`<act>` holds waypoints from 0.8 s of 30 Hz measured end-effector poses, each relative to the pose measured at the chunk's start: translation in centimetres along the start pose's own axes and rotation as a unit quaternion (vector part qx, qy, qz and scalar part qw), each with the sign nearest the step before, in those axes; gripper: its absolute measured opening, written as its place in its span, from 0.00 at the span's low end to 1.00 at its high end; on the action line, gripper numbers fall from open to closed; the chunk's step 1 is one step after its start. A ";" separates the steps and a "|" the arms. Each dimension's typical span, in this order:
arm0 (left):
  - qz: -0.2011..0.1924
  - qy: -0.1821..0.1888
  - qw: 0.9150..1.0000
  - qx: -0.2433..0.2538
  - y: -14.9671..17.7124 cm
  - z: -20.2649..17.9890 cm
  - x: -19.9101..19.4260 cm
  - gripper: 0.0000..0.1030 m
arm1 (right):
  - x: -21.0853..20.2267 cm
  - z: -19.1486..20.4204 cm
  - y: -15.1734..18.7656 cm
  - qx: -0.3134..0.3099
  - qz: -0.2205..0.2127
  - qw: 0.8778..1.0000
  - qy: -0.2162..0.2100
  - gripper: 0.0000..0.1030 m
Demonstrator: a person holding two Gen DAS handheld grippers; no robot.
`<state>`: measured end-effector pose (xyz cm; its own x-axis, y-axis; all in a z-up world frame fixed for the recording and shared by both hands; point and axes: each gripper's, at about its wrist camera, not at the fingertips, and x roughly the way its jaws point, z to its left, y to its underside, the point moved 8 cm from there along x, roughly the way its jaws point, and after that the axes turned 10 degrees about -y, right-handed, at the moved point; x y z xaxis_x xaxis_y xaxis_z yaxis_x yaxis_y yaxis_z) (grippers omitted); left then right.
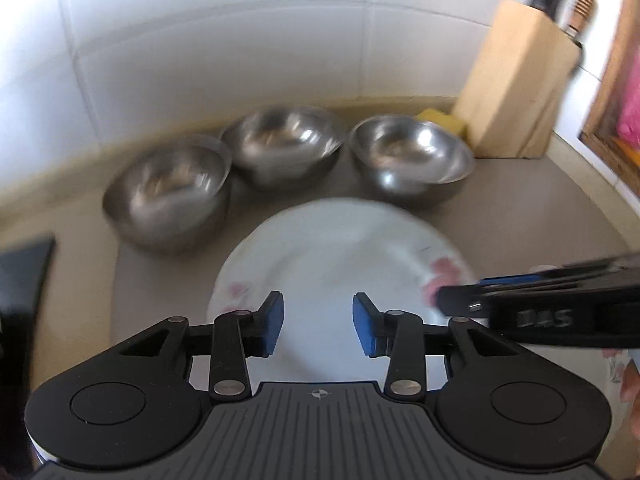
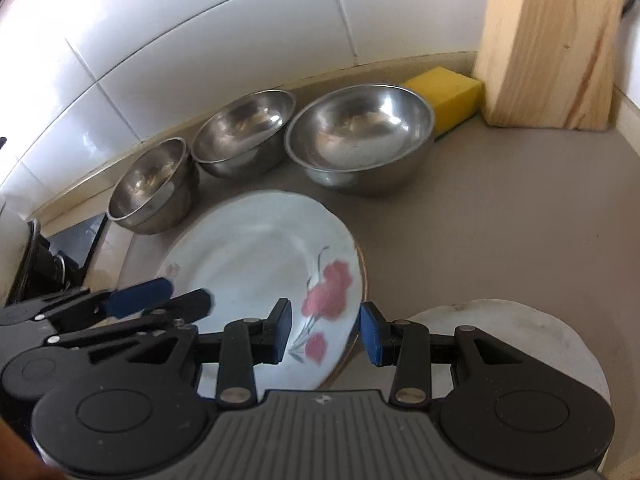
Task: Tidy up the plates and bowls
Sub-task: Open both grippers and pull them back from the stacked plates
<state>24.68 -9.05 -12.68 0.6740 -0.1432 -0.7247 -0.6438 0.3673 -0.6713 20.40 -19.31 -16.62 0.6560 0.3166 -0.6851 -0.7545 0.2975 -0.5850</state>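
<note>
A white plate (image 1: 332,256) (image 2: 256,256) with red flowers lies on the grey counter (image 2: 500,220), its right rim a little raised. My left gripper (image 1: 320,324) (image 2: 180,294) hovers over the plate's near left part, blue pads apart and nothing pinched between them. My right gripper (image 2: 326,332) (image 1: 444,300) is at the plate's right rim, which runs between its separated pads without either pressing on it. Three steel bowls (image 1: 172,188) (image 1: 284,144) (image 1: 412,156) stand in a row behind the plate along the wall, also in the right wrist view (image 2: 152,184) (image 2: 244,128) (image 2: 360,132).
A second white plate (image 2: 512,332) lies at the near right. A wooden knife block (image 1: 520,88) (image 2: 548,40) and a yellow sponge (image 2: 448,92) fill the back right corner. A black appliance edge (image 2: 80,240) borders the left. White tiled wall closes the back.
</note>
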 end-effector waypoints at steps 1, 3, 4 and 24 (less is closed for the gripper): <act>-0.007 -0.009 1.000 0.010 -0.1 -0.2 -0.3 0.39 | 0.0 0.2 -0.1 -0.004 0.000 1.000 -0.003 0.20; -0.009 0.004 1.000 0.003 -0.1 0.0 -0.8 0.43 | -0.3 0.0 -0.3 -0.024 0.004 0.999 0.022 0.22; -0.010 0.006 1.000 -0.005 -0.1 0.5 -1.0 0.43 | -0.7 -0.4 -0.4 -0.030 0.001 0.999 0.038 0.22; -0.030 -0.014 0.999 0.004 0.2 -0.2 -4.3 0.52 | -7.7 -4.7 -0.2 -0.014 -0.053 0.995 0.085 0.38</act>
<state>21.57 -8.57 -9.68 0.7211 -0.1390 -0.6787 -0.5997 0.3653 -0.7120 15.45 -26.04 -13.27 0.7207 0.1268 -0.6815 -0.6834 0.2948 -0.6679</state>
